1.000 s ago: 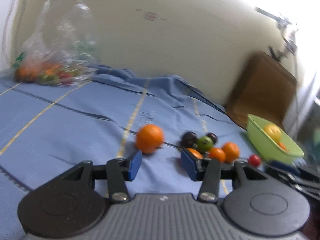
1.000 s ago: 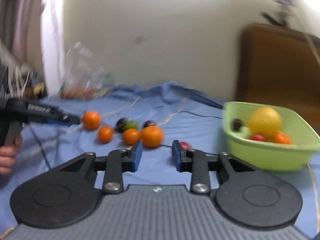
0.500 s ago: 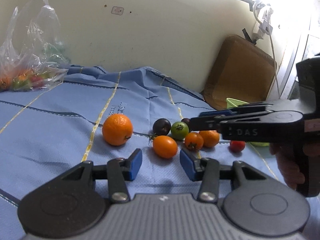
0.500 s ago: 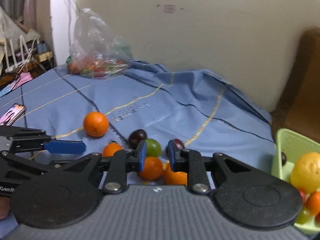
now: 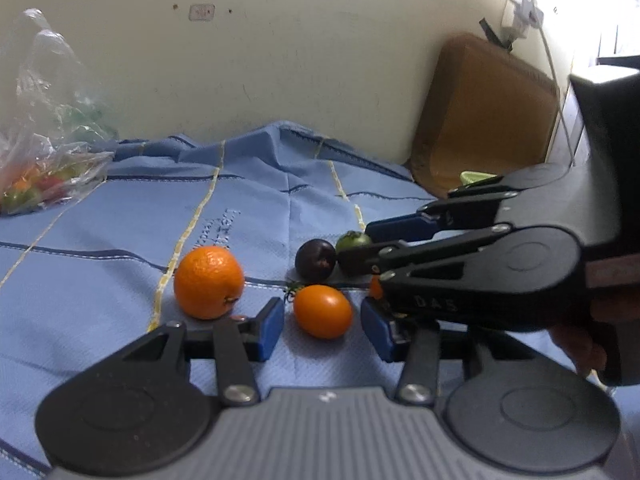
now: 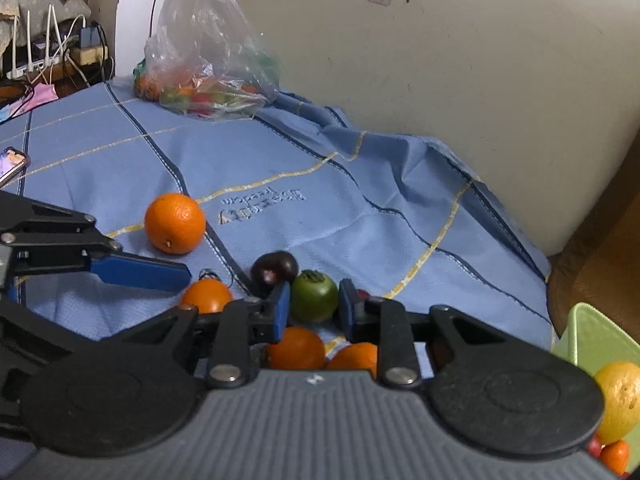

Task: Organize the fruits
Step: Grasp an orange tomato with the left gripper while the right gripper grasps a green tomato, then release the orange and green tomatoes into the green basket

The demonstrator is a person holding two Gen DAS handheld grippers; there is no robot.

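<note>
Seen along the left gripper [image 5: 323,321]: pads apart, gripping nothing, flanking a small orange tomato [image 5: 323,311] without touching it. At ten o'clock from that tomato, just beside the left pad, a large orange [image 5: 209,282]. At twelve o'clock, a dark plum [image 5: 316,261].

Reaching in from three o'clock, the right gripper [image 6: 314,309], clamped on a green tomato [image 6: 314,296], one blue pad pressed to each side. In the right wrist view, at ten o'clock from the green tomato and touching it, the same dark plum. At six o'clock, half hidden under the fingers, two more small orange fruits.

Under all of this, a blue cloth [image 5: 120,248] with yellow and dark stripes.

Farther out, at eleven o'clock in the right wrist view, a clear plastic bag [image 6: 208,52] of mixed fruit against the wall. At four o'clock, a green bowl [image 6: 592,340] holding a yellow fruit [image 6: 618,400].
</note>
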